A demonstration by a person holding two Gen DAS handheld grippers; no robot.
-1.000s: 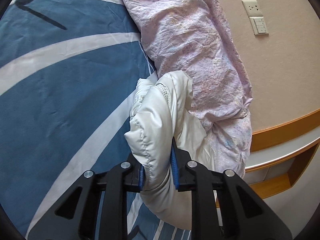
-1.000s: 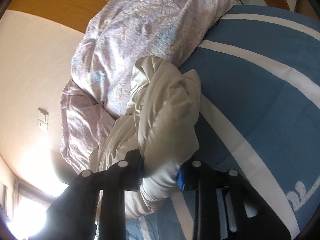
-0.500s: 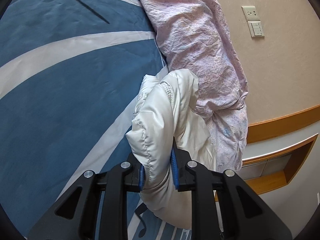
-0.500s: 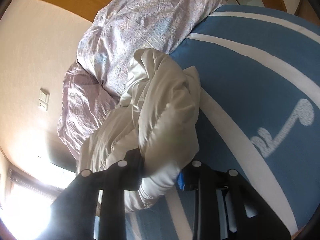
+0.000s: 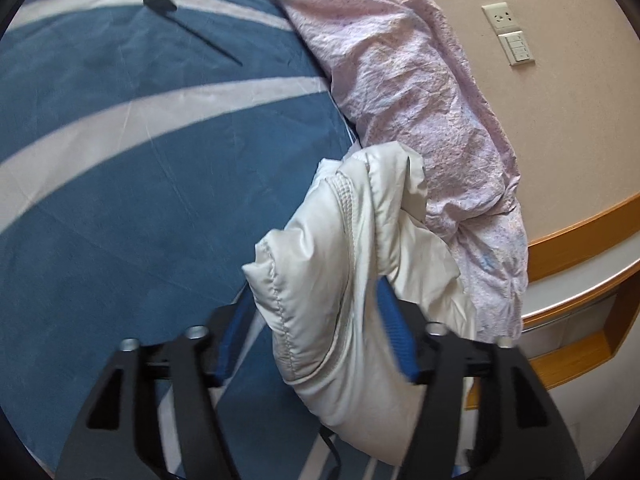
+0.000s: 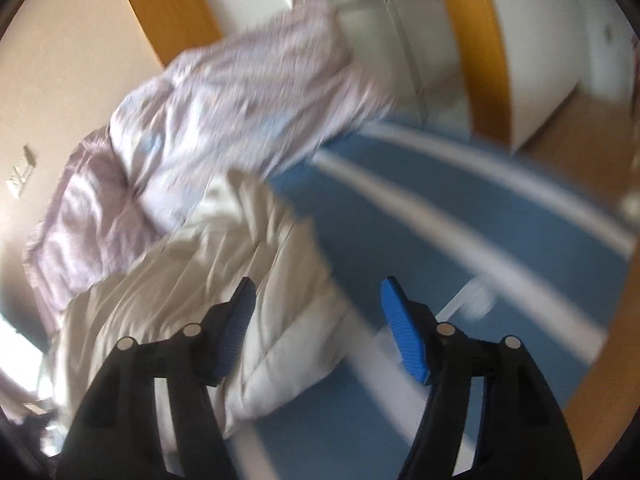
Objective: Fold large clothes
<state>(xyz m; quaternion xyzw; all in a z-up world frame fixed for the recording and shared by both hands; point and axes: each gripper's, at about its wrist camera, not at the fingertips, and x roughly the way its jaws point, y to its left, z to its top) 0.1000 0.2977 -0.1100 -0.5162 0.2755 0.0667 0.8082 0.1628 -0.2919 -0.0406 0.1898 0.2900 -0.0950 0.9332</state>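
Note:
A white puffy jacket (image 5: 332, 264) lies bunched on the blue bed cover (image 5: 120, 200) with white stripes. My left gripper (image 5: 316, 300) is opening. A thick fold of the jacket still stands between its blue pads, which no longer squeeze it. In the blurred right wrist view the jacket (image 6: 192, 280) rests on the cover (image 6: 460, 240). My right gripper (image 6: 316, 300) is also opening and hangs above the jacket's right edge with nothing between its jaws. Its left finger overlaps the jacket in the picture.
A crumpled pink quilt (image 5: 420, 120) is heaped behind the jacket against the beige wall, and it also shows in the right wrist view (image 6: 240, 100). A socket and switch plate (image 5: 508, 32) sit on the wall. A wooden-edged shelf (image 5: 580, 248) runs to the right of the bed.
Both grippers have opened and released the jacket folds they pinched. The right gripper has lifted away and swung, and the jacket now lies flatter on the bed. The left has barely shifted.

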